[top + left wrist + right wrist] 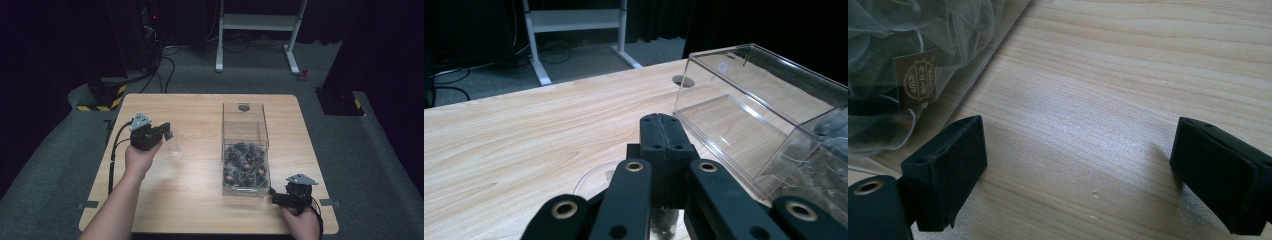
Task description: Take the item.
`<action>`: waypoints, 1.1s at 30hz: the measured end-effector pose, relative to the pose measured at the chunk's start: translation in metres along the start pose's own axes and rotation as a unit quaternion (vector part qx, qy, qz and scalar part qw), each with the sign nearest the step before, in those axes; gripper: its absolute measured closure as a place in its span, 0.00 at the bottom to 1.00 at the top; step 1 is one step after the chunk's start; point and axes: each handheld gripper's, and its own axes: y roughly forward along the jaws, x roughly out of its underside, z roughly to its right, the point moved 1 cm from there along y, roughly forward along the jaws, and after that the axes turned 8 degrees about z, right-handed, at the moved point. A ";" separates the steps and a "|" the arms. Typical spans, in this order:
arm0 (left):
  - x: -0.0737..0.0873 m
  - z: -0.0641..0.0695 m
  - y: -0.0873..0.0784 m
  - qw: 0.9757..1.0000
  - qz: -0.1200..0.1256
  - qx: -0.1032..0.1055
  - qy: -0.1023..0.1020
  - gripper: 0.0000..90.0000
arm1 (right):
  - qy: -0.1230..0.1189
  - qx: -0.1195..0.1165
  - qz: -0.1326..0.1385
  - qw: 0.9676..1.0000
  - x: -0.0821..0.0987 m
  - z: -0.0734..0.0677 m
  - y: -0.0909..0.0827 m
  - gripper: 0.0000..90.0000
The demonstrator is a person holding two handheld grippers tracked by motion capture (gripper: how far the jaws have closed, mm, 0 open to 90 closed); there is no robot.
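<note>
1. Writing was scarce: a small brown label (918, 80) with a gold round emblem sat on one of the gauze-wrapped pieces inside the clear box (245, 145), its characters too small to read.
2. The clear box stood on the wooden table (200, 200), right of centre, with dark netted bundles (245, 167) heaped at its near end.
3. The left gripper (167, 132) was held above the table, left of the box, its jaws pressed fully together with nothing visibly between them; a clear round lid-like piece (596, 182) lay on the wood just beneath it.
4. The right gripper (1078, 165) lay low at the box's near right corner, jaws wide apart over bare wood, gripping nothing.
5. Both forearms came in from the near edge.
</note>
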 end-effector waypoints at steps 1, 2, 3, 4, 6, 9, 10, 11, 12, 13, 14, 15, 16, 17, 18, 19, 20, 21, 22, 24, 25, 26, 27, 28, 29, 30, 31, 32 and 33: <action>0.001 -0.001 0.001 1.000 -0.001 -0.001 -0.002 1.00 | 0.000 0.000 0.000 1.000 0.000 0.000 0.000 0.09; 0.001 -0.002 0.001 1.000 -0.002 -0.003 -0.002 1.00 | 0.000 0.000 0.000 1.000 0.000 0.000 0.000 0.09; 0.002 -0.003 0.002 1.000 -0.003 -0.004 -0.002 1.00 | 0.000 0.000 0.000 1.000 0.000 0.000 0.000 0.09; 0.002 -0.003 0.003 1.000 -0.005 -0.006 -0.005 1.00 | 0.000 0.000 0.000 1.000 0.000 0.000 0.000 0.09; 0.003 -0.005 0.005 1.000 -0.007 -0.009 -0.005 1.00 | 0.000 0.000 0.000 1.000 0.000 0.000 0.000 0.09; 0.004 -0.007 0.007 1.000 -0.011 -0.014 -0.006 1.00 | 0.000 0.000 0.000 1.000 0.000 0.000 0.000 0.09; 0.005 -0.008 0.008 1.000 -0.013 -0.015 -0.005 1.00 | 0.000 0.000 0.000 1.000 0.000 0.000 0.000 0.09; 0.006 -0.008 0.009 1.000 -0.014 -0.016 -0.007 1.00 | 0.000 0.000 0.000 1.000 0.000 0.000 0.000 0.09; 0.006 -0.009 0.010 1.000 -0.017 -0.018 -0.006 1.00 | 0.000 0.000 0.000 1.000 0.000 0.000 0.000 0.09; 0.007 -0.009 0.011 1.000 -0.018 -0.018 -0.008 1.00 | 0.000 0.000 0.000 1.000 0.000 0.000 0.000 0.09; 0.008 -0.010 0.012 1.000 -0.020 -0.019 -0.008 1.00 | 0.000 0.000 0.000 1.000 0.000 0.000 0.000 0.09; 0.008 -0.010 0.013 1.000 -0.020 -0.020 -0.010 1.00 | 0.000 0.000 0.000 1.000 0.000 0.000 0.000 0.09; 0.008 -0.010 0.013 1.000 -0.020 -0.021 -0.012 1.00 | 0.000 0.000 0.000 1.000 0.000 0.000 0.000 0.09; 0.009 -0.010 0.014 0.999 -0.021 -0.023 -0.010 1.00 | 0.000 0.000 0.000 1.000 0.000 0.000 0.000 0.09; 0.009 -0.010 0.015 0.999 -0.021 -0.026 -0.008 1.00 | 0.000 0.000 0.000 1.000 0.000 0.000 0.000 0.09; 0.009 -0.010 0.016 0.999 -0.023 -0.027 -0.007 1.00 | 0.000 0.000 0.000 1.000 0.000 0.000 0.000 0.09; 0.010 -0.011 0.016 0.999 -0.024 -0.028 -0.009 1.00 | 0.000 0.000 0.000 1.000 0.000 0.000 0.000 0.09; 0.010 -0.011 0.017 0.999 -0.027 -0.029 -0.009 1.00 | 0.000 0.000 0.000 1.000 0.000 0.000 0.000 0.09; 0.011 -0.011 0.018 0.999 -0.030 -0.032 -0.013 1.00 | 0.000 0.000 0.000 1.000 0.000 0.000 0.000 0.09; 0.012 -0.013 0.019 0.999 -0.035 -0.035 -0.015 0.96 | 0.000 0.000 0.000 1.000 0.000 0.000 0.000 0.09; 0.012 -0.013 0.019 0.999 -0.036 -0.036 -0.014 0.92 | 0.000 0.000 0.000 1.000 0.000 0.000 0.000 0.09; 0.012 -0.012 0.019 0.999 -0.037 -0.036 -0.014 0.86 | 0.000 0.000 0.000 1.000 0.000 0.000 0.000 0.09; 0.012 -0.012 0.019 0.999 -0.036 -0.034 -0.016 0.83 | 0.000 0.000 0.000 1.000 0.000 0.000 0.000 0.09; 0.011 -0.011 0.018 0.999 -0.036 -0.034 -0.016 0.81 | 0.000 0.000 0.000 1.000 0.000 0.000 0.000 0.09; 0.011 -0.011 0.018 0.999 -0.036 -0.034 -0.014 0.79 | 0.000 0.000 0.000 1.000 0.000 0.000 0.000 0.09; 0.010 -0.010 0.017 0.999 -0.036 -0.033 -0.015 0.76 | 0.000 0.000 0.000 1.000 0.000 0.000 0.000 0.09; 0.010 -0.009 0.017 0.999 -0.036 -0.033 -0.014 0.73 | 0.000 0.000 0.000 1.000 0.000 0.000 0.000 0.09; 0.010 -0.009 0.016 0.999 -0.037 -0.031 -0.013 0.71 | 0.000 0.000 0.000 1.000 0.000 0.000 0.000 0.09; 0.010 -0.008 0.016 0.999 -0.038 -0.028 -0.012 0.69 | 0.000 0.000 0.000 1.000 0.000 0.000 0.000 0.09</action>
